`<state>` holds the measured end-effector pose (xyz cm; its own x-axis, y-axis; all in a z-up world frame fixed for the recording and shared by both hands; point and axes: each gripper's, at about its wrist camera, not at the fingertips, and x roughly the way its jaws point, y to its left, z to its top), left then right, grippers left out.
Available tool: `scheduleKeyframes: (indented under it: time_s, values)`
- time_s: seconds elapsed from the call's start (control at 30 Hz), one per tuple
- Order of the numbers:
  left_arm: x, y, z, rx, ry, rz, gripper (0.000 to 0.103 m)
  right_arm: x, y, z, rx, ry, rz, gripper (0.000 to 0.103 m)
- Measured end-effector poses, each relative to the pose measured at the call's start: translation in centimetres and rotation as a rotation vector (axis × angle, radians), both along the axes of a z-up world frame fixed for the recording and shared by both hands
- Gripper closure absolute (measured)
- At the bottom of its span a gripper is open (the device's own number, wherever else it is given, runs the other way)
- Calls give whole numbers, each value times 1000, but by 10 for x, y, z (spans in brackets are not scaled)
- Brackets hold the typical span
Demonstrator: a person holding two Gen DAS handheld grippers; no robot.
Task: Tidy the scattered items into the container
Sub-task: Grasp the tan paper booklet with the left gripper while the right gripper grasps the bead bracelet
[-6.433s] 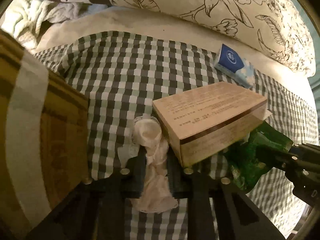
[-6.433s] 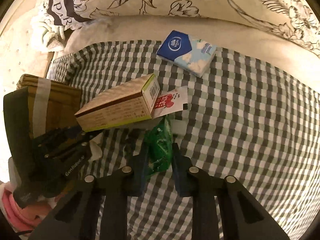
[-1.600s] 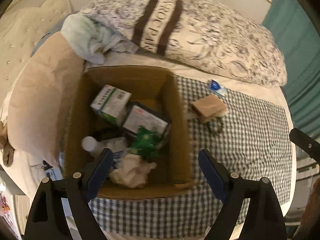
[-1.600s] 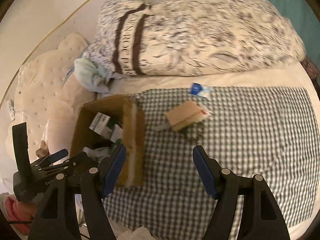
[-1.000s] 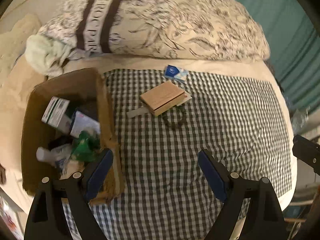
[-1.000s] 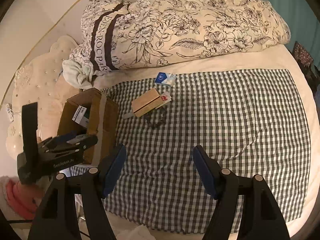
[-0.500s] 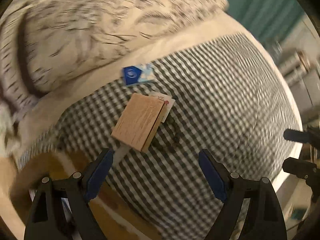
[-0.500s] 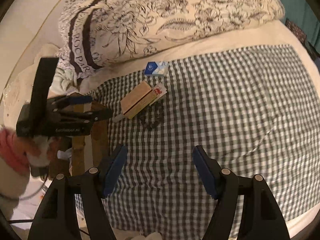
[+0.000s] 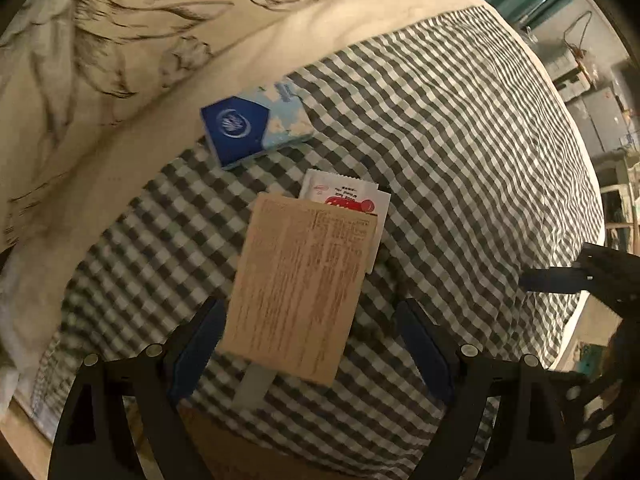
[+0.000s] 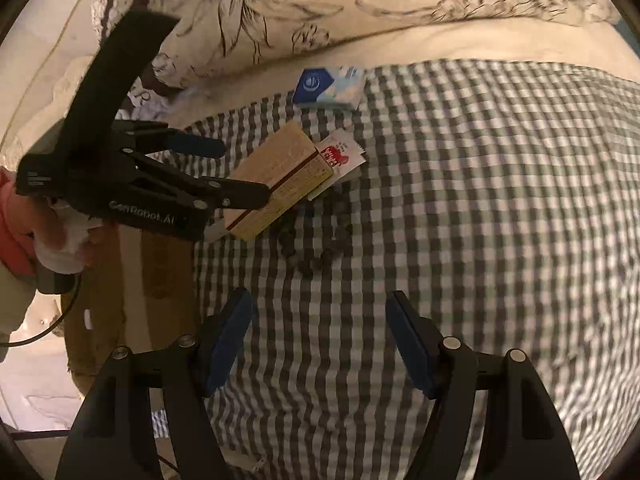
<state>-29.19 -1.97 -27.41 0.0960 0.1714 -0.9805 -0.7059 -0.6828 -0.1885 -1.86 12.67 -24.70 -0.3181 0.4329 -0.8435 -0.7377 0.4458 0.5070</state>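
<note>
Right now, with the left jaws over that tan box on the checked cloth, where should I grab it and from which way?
Take the tan box across its two long edges, coming straight down. It lies flat, print side up, narrower than the open left gripper. Grip mid-length, clear of the red-and-white sachet tucked under its far end.

Your right gripper hangs with fingers spread and empty over the checked blanket. Beyond it lies the tan box, your left gripper straddling its near end; the blue tissue pack sits just past the box.
</note>
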Motion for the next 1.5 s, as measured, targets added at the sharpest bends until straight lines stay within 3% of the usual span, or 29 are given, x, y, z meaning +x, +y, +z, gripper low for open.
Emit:
scheduleKeyframes:
  time_s: [0.07, 0.23, 0.37, 0.53, 0.67, 0.73, 0.8, 0.87, 0.93, 1.23, 1.5]
  values:
    - [-1, 4, -11, 4, -52, -10, 13, 0, 9, -9, -3, 10, 6, 34]
    - [-13, 7, -26, -1, -122, 20, 2, -3, 24, -25, 3, 28, 7, 34]
    - [-29, 0, -26, -29, -104, 64, 2, -7, 33, -32, 9, 28, 6, 34]
    - [-32, -5, -42, -45, -194, 73, 2, -17, 45, -41, 6, -27, 24, 34]
    - [-17, 6, -64, -140, -251, -6, 1, -28, 54, -50, -7, -87, 50, 34]
    - [-19, 7, -72, -170, -261, 9, 2, -31, 58, -56, -8, -108, 56, 34]
    - [-24, 6, -72, -145, -255, 54, 2, -33, 58, -58, 11, -132, 46, 35]
    - [-27, 1, -72, -130, -245, 91, 9, -34, 57, -59, 5, -185, 29, 68]
    - [-27, -5, -69, -122, -227, 114, 16, -30, 52, -61, -18, -215, 17, 88]
    - [-25, -21, -38, -42, -158, 217, 18, -3, 5, -48, -26, -159, -27, 91]
    - [-15, -21, -2, -2, -120, 306, 18, 15, -38, -4, 4, -168, -73, 92]
